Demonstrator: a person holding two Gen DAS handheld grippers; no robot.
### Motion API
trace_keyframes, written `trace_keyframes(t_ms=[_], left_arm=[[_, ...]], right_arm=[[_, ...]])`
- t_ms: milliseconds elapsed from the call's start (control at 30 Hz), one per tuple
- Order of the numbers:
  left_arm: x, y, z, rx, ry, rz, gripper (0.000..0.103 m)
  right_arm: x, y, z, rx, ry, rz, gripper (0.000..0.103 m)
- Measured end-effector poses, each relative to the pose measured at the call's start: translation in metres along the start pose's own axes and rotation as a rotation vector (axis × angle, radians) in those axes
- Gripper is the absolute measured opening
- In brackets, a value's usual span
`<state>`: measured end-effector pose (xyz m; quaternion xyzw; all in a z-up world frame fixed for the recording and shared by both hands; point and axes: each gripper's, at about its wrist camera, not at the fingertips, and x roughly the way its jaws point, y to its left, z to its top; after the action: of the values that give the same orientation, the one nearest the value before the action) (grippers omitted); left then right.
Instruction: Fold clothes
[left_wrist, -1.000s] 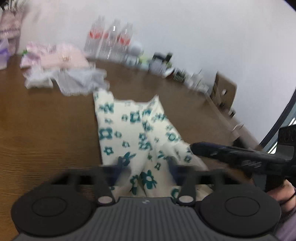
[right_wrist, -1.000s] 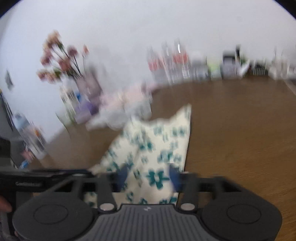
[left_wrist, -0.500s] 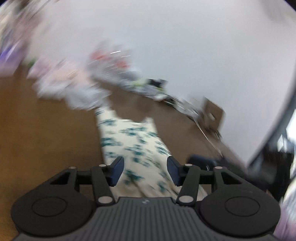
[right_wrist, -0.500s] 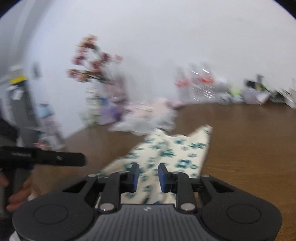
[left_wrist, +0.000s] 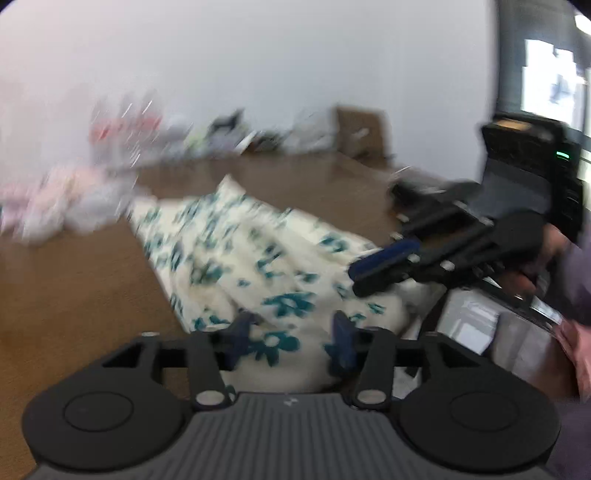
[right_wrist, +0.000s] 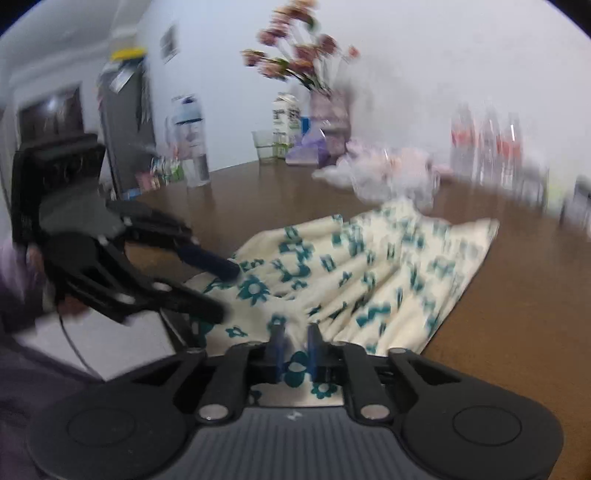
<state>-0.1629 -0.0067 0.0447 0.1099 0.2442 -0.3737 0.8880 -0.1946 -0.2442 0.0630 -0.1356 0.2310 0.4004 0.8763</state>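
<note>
A cream garment with teal flowers (left_wrist: 240, 251) lies spread on the brown table (left_wrist: 74, 280), its near end hanging over the front edge. My left gripper (left_wrist: 289, 341) hovers open over that near end, fingers wide apart and nothing pinched. In the right wrist view the garment (right_wrist: 369, 266) gathers into folds toward my right gripper (right_wrist: 294, 345), whose fingers stand close together on the fabric's near edge. Each gripper shows in the other view: the right gripper (left_wrist: 356, 277) at the cloth's right side, the left gripper (right_wrist: 225, 291) open at its left side.
A pile of pale pink and white clothes (right_wrist: 388, 173) sits behind the garment. Several water bottles (right_wrist: 487, 144) line the wall. A vase of flowers (right_wrist: 328, 110), a glass (right_wrist: 264, 146) and a cardboard box (left_wrist: 362, 133) stand at the table's far edges.
My right gripper's fingers have closed from wide apart to a narrow pinch on the garment's near edge. Both cameras have swung so each now sees the other gripper. The left stays open.
</note>
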Motion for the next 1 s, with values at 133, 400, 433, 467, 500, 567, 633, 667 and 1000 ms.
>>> trace_keyframes(t_ms=[133, 400, 433, 467, 500, 567, 633, 667, 1000], left_arm=[[0.000, -0.004, 0.001, 0.247, -0.029, -0.063, 0.094], [0.035, -0.026, -0.011, 0.639, 0.129, -0.078, 0.094], [0.037, -0.029, -0.014, 0.667, 0.124, -0.065, 0.094], [0.037, -0.032, -0.018, 0.697, 0.111, -0.040, 0.094], [0.037, -0.035, -0.022, 0.727, 0.098, -0.015, 0.094], [0.035, -0.043, -0.031, 0.795, 0.055, 0.045, 0.094], [0.025, -0.052, -0.044, 0.873, -0.012, 0.045, 0.094], [0.021, -0.055, -0.050, 0.907, -0.050, 0.038, 0.094], [0.021, -0.007, -0.021, 0.583, 0.012, -0.227, 0.034]], right_arm=[[0.000, 0.028, 0.005, -0.277, -0.038, 0.071, 0.070], [0.055, 0.010, 0.011, -0.275, 0.172, 0.194, 0.024], [0.056, 0.008, 0.013, -0.268, 0.187, 0.205, 0.013], [0.054, 0.010, 0.013, -0.282, 0.200, 0.213, 0.011], [0.049, 0.013, 0.013, -0.293, 0.203, 0.231, 0.007], [0.033, 0.016, 0.012, -0.302, 0.196, 0.287, 0.004], [0.014, 0.016, 0.010, -0.276, 0.177, 0.346, 0.004], [0.006, 0.016, 0.007, -0.261, 0.168, 0.373, 0.004], [-0.052, 0.044, -0.044, -0.440, 0.003, 0.163, 0.085]])
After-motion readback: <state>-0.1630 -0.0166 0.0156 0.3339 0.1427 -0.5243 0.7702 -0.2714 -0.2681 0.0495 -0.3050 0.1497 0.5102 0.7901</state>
